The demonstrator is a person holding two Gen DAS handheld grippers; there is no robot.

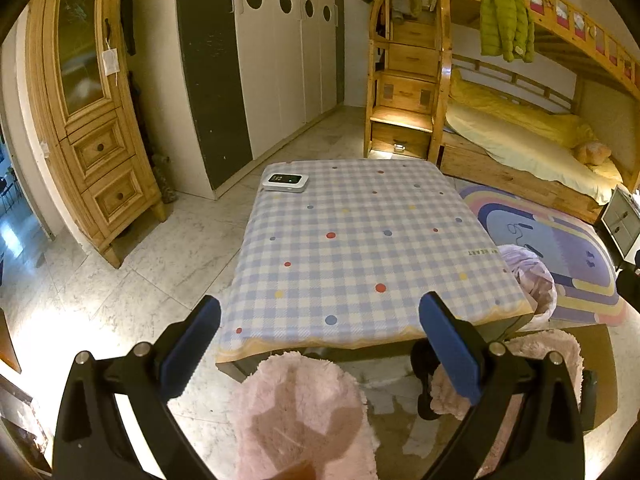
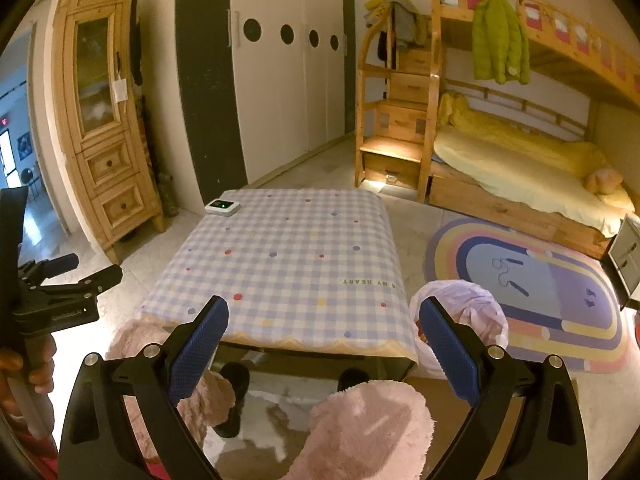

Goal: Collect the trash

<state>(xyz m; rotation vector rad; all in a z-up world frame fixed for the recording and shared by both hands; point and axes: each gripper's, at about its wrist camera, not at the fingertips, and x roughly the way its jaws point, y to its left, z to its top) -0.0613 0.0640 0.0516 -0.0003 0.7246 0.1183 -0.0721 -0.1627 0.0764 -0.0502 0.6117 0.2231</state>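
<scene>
A low table with a blue checked cloth [image 1: 360, 240] [image 2: 288, 272] stands ahead of both grippers. A pale lilac plastic trash bag [image 1: 532, 276] [image 2: 464, 312] sits on the floor at the table's right front corner. My left gripper [image 1: 320, 320] is open and empty, held above the table's near edge. My right gripper [image 2: 324, 324] is open and empty, above the near edge, with the bag just beyond its right finger. The left gripper also shows at the left in the right wrist view [image 2: 70, 276]. No loose trash shows on the cloth.
A small white device [image 1: 285, 182] [image 2: 222, 207] lies on the table's far left corner. Pink fluffy slippers [image 1: 304, 408] [image 2: 372, 428] are below the grippers. A rainbow rug [image 2: 532, 292], bunk bed [image 2: 520, 172], wooden cabinet [image 1: 92, 120] and white wardrobe [image 2: 280, 80] surround the table.
</scene>
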